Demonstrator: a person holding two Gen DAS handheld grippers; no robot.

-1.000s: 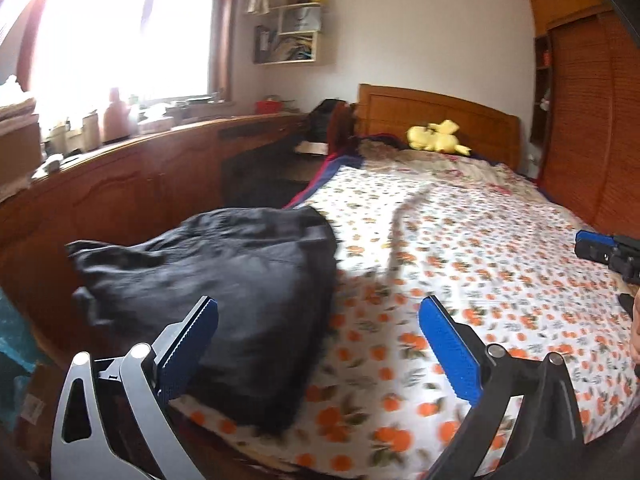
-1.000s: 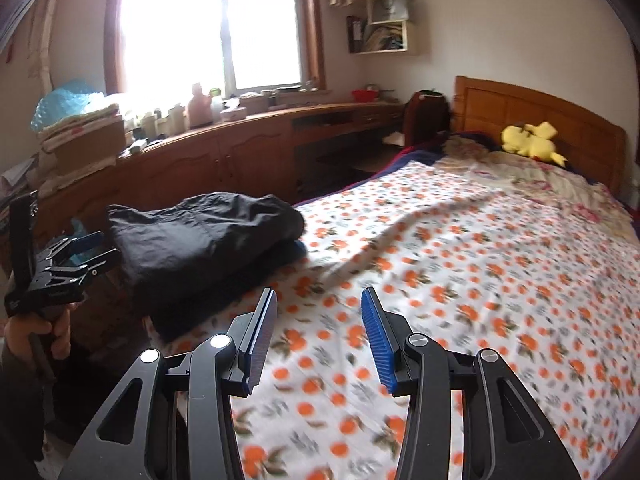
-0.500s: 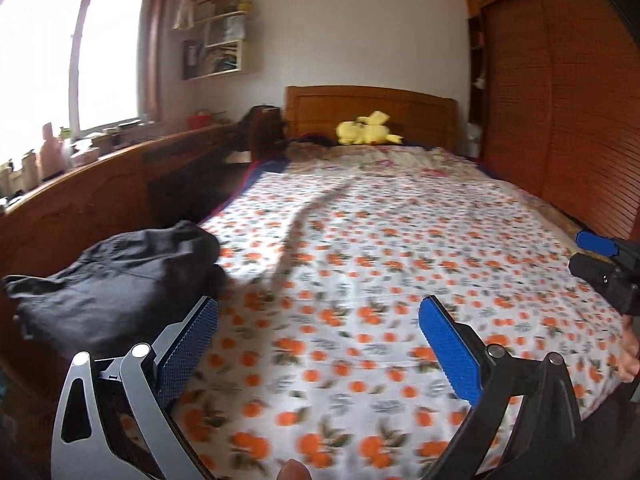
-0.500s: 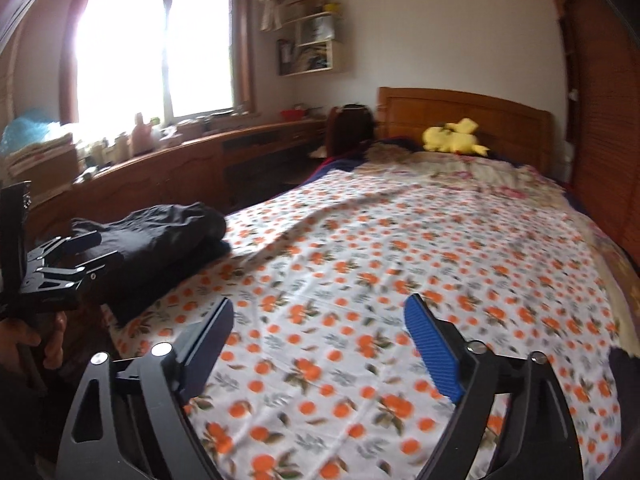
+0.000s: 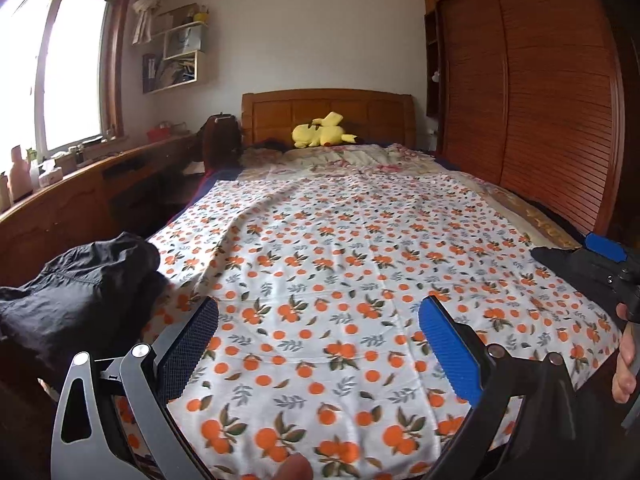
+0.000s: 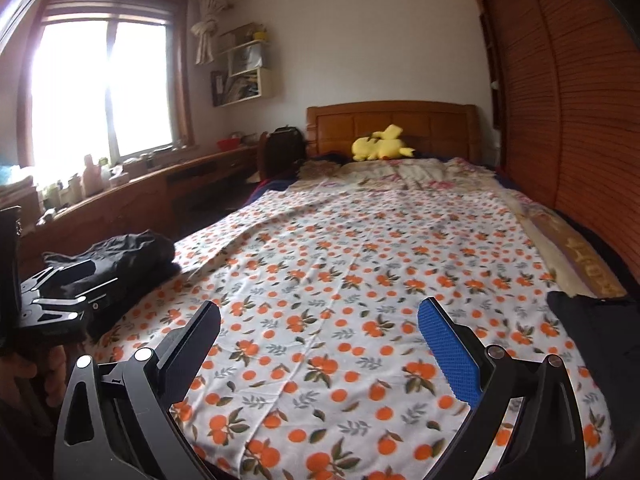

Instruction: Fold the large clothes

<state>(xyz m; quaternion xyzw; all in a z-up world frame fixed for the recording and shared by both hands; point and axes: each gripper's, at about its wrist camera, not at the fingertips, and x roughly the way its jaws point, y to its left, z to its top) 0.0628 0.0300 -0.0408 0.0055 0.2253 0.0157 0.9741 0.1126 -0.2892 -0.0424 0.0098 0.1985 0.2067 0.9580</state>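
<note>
A folded black garment (image 5: 80, 288) lies bunched at the near left corner of the bed; the right wrist view shows the same black garment (image 6: 120, 260) at the left. Another dark cloth (image 6: 592, 344) lies at the bed's near right edge. My left gripper (image 5: 319, 312) is open above the orange-print sheet (image 5: 340, 248), right of the black garment, with nothing between its fingers. My right gripper (image 6: 320, 312) hangs over the sheet's middle; its jaws are opening, nothing between them. A hand holds each gripper.
A yellow plush toy (image 5: 320, 134) rests by the wooden headboard (image 5: 326, 114). A long wooden counter (image 6: 140, 196) with bottles runs under the window on the left. Slatted wardrobe doors (image 5: 540, 120) stand close along the bed's right side.
Both views have swung right, from the black garment toward the middle of the bed. The right gripper's jaws have spread from narrow to wide. The left gripper's jaws stay wide apart.
</note>
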